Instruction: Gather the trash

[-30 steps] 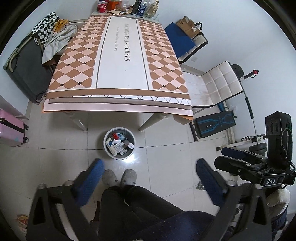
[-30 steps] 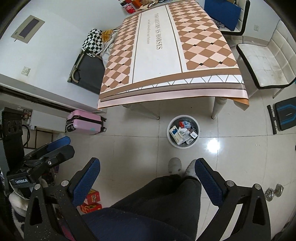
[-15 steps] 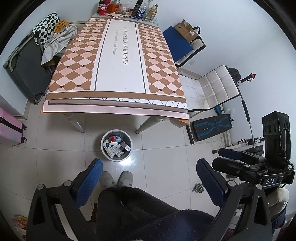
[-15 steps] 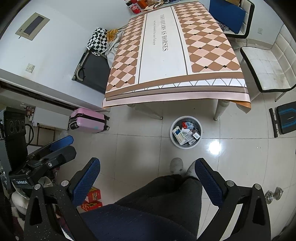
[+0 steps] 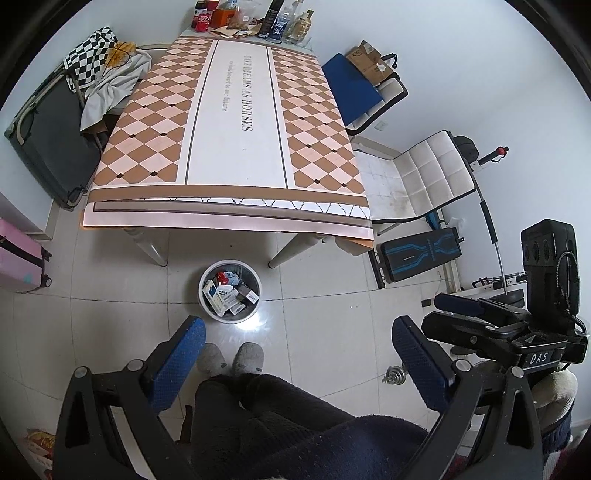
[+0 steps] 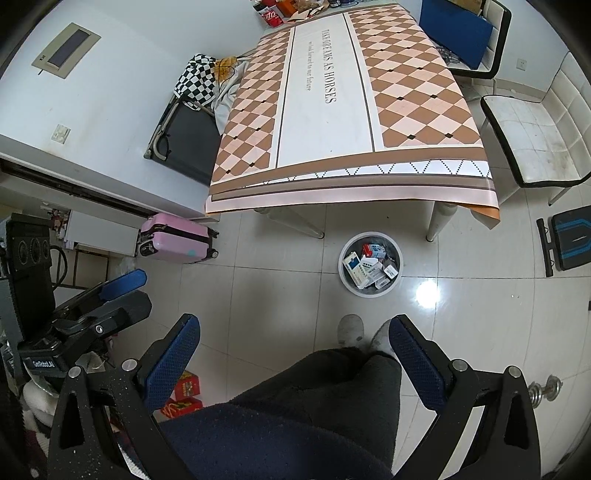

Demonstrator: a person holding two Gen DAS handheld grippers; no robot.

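A round white bin (image 5: pixel 201 295) (image 6: pixel 342 275) stands on the tiled floor in front of the table, holding several small cartons (image 5: pixel 221 295) (image 6: pixel 364 271). My left gripper (image 5: pixel 297 332) hangs open and empty above the floor, nearer than the bin. My right gripper (image 6: pixel 294 326) is likewise open and empty, with the bin ahead and to its right. Each gripper shows in the other's view: the right gripper (image 5: pixel 480 314) at the right, the left gripper (image 6: pixel 110 295) at the left. The long table (image 5: pixel 236 122) (image 6: pixel 332 110) has a diamond-patterned cloth, with bottles and cans (image 5: pixel 255 18) at its far end.
A person's dark-trousered legs and grey slippers (image 5: pixel 232 358) are below both grippers. A pink suitcase (image 6: pixel 173 238) sits at the left, white chairs (image 5: pixel 417 177) and a black-and-blue bench (image 5: pixel 421 254) at the right. A dumbbell (image 6: pixel 546 391) and red boxes (image 6: pixel 186 391) lie on the floor.
Both views have drifted slightly, bringing more of the table's far end into sight. Both grippers stayed open and empty. The bin has not moved.
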